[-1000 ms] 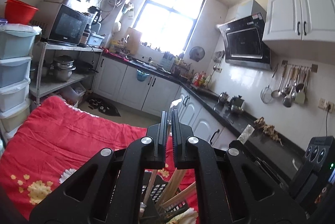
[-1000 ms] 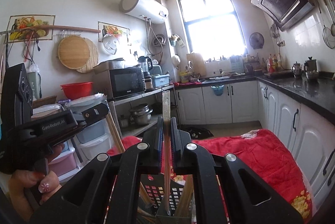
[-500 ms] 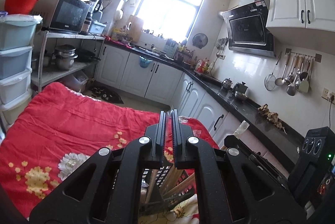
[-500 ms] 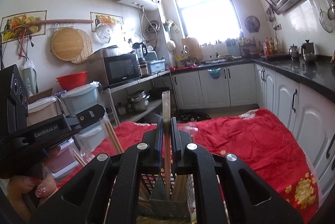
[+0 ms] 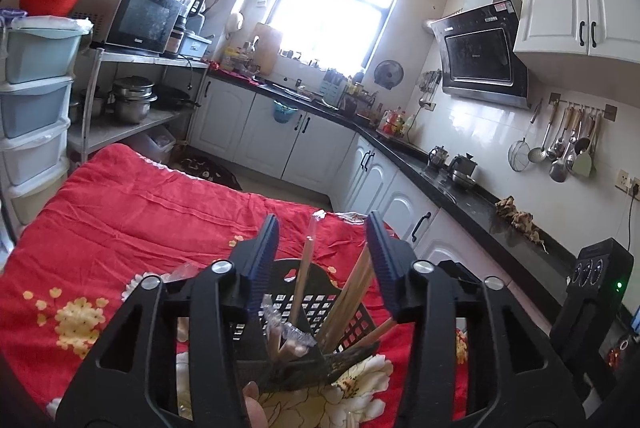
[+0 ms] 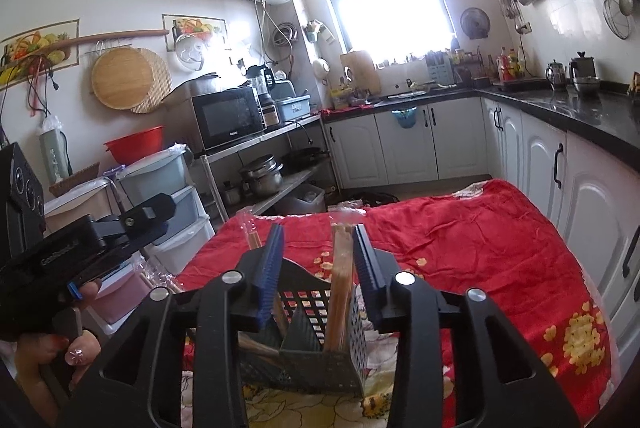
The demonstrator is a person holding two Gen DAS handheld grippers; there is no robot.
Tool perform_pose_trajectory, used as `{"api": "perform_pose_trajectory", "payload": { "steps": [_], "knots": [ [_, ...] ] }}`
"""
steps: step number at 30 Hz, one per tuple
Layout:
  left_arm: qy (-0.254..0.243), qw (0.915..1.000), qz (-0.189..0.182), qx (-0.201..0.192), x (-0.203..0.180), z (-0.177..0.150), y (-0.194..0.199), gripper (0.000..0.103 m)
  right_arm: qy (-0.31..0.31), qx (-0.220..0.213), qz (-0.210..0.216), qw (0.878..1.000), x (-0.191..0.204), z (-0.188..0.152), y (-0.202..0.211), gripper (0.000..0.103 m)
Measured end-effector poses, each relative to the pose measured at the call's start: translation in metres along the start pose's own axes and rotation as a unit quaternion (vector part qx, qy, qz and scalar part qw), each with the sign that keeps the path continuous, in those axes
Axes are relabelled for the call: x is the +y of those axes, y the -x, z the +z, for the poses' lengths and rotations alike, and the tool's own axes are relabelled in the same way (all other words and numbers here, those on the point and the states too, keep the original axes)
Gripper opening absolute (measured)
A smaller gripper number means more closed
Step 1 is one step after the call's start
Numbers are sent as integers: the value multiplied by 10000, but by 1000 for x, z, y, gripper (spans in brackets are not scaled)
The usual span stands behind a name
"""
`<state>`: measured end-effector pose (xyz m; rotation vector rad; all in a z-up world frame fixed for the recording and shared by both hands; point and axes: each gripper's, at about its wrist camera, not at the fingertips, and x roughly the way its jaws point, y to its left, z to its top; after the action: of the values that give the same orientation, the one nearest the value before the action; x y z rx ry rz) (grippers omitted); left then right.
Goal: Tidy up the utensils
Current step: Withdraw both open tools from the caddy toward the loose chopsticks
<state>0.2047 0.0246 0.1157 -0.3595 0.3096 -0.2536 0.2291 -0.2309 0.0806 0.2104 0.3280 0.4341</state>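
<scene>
A black perforated utensil holder [image 5: 320,302] [image 6: 316,308] stands on the red flowered cloth [image 5: 132,211] [image 6: 472,248]. My left gripper [image 5: 322,252] hangs just above it, jaws opening. A plastic-wrapped pair of chopsticks [image 5: 306,268] stands loose in the holder between the pads, touching neither. More chopsticks [image 5: 356,288] lean in the compartment to the right. My right gripper [image 6: 318,252] is over the same holder, jaws opening. Another wrapped pair of chopsticks [image 6: 342,284] stands in a compartment between its pads, close to the right pad and not squeezed.
White cabinets under a black counter [image 5: 460,187] run along the right. Stacked plastic drawers [image 5: 32,107] and a steel shelf with pots [image 5: 132,99] stand at the left. A hand with painted nails [image 6: 76,352] holds the left gripper's body at the lower left.
Both grippers were shut on wrapped chopsticks and have sunk towards the holder. Both have now opened, and the chopsticks stand in the holder by themselves.
</scene>
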Motion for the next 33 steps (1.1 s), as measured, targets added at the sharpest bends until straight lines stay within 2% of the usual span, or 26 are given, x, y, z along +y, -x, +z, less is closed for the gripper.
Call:
{"api": "perform_pose_trajectory", "payload": {
  "steps": [9, 11, 20, 33],
  "knots": [
    [199, 9997, -142, -24, 3, -4, 23, 79, -48, 145, -50, 9999, -2, -2, 14, 53],
    [227, 9996, -145, -46, 4, -5, 28, 91, -44, 149, -64, 9999, -2, -2, 17, 55],
    [365, 9993, -70, -4, 14, -17, 43, 92, -67, 274, -100, 9996, -5, -9, 29, 59],
    [458, 9984, 251, 211, 36, -42, 61, 92, 101, 582, -41, 9982, 1, -27, 39, 61]
  ]
}}
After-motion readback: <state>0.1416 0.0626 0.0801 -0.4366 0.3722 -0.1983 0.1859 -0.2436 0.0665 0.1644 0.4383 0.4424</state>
